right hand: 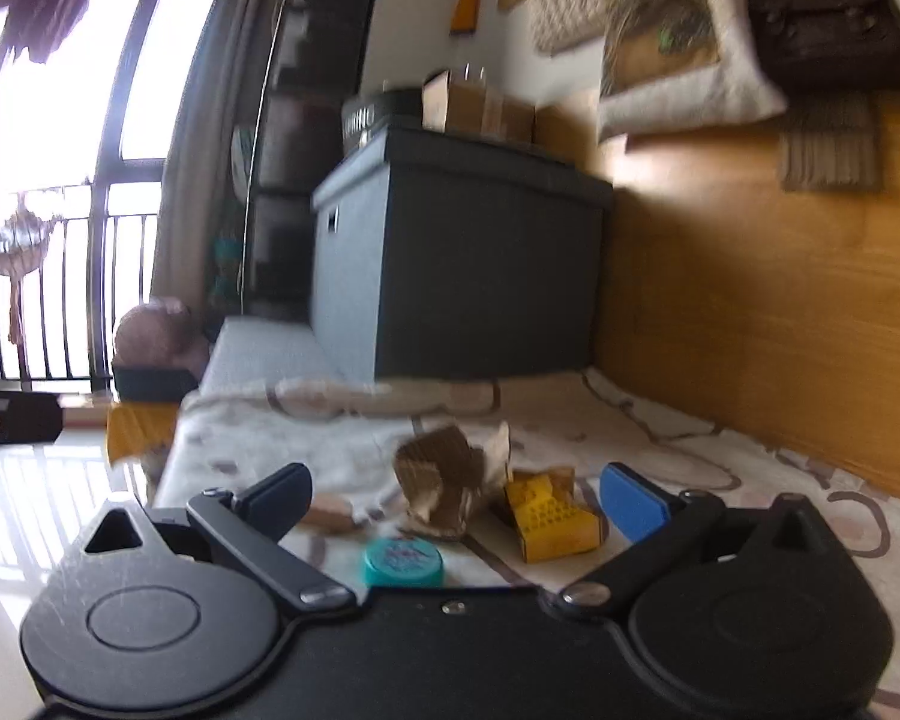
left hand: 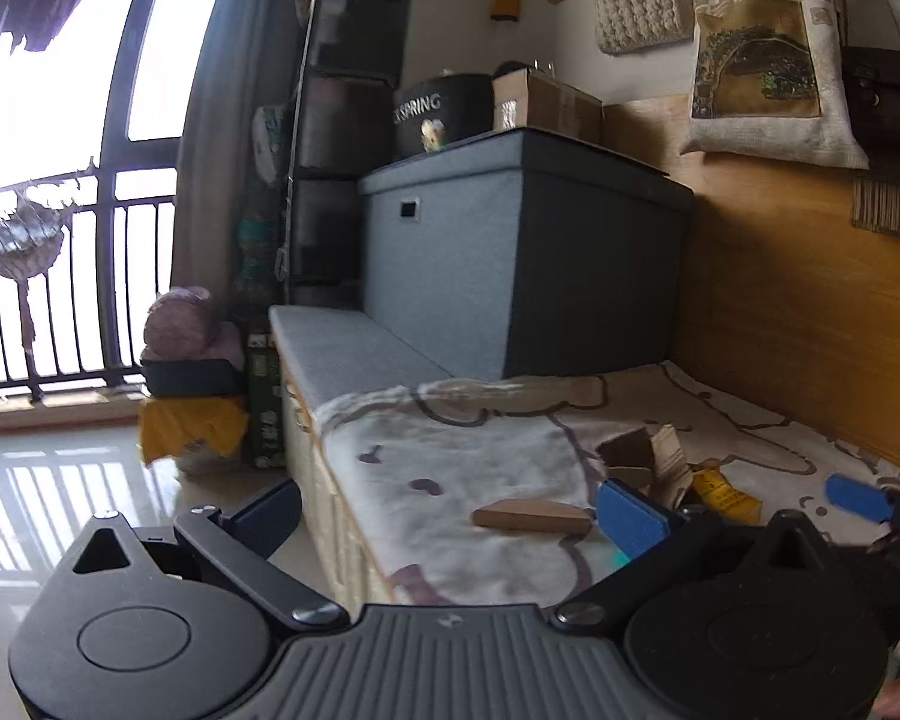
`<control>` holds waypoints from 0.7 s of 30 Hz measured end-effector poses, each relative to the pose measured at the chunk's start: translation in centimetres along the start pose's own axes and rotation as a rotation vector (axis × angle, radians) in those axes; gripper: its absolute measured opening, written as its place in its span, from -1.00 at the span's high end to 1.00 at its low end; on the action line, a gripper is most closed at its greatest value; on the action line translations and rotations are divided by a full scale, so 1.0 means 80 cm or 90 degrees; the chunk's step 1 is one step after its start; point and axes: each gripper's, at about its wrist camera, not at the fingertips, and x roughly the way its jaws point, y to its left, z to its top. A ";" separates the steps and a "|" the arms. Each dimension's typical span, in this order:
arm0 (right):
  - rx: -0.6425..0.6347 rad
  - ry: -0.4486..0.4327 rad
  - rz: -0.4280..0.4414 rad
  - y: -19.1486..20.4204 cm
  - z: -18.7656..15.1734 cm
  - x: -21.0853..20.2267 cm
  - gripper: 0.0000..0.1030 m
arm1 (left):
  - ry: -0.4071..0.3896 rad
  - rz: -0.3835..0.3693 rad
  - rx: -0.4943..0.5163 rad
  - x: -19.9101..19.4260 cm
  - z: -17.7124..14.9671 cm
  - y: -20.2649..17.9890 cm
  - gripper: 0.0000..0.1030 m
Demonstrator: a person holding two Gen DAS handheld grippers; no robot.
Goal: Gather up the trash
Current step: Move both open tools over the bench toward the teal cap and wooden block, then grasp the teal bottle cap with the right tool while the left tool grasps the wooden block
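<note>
Teal lid [right hand: 402,561], yellow carton [right hand: 549,519], brown cardboard [right hand: 435,480]

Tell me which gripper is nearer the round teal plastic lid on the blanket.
Right. The right gripper hovers open just behind the round teal plastic lid; the left gripper is farther off, toward the bench edge.

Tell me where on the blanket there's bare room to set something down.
Free: the white stretch of blanket between the grey storage box and the cardboard scraps. Crowded: around the scraps, yellow box and teal lid.
</note>
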 end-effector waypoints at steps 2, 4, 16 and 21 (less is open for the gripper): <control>-0.006 0.024 0.018 0.000 -0.002 0.019 -1.00 | 0.017 -0.015 -0.016 0.022 0.001 -0.004 -1.00; -0.012 0.042 0.026 0.002 -0.008 0.038 -1.00 | 0.036 -0.027 -0.021 0.044 0.003 -0.008 -1.00; 0.015 0.180 0.091 0.005 -0.030 0.122 -0.70 | 0.167 -0.056 -0.071 0.156 0.004 -0.012 -1.00; 0.063 0.196 0.094 -0.009 -0.035 0.127 -0.20 | 0.173 -0.042 -0.039 0.180 0.001 -0.021 -1.00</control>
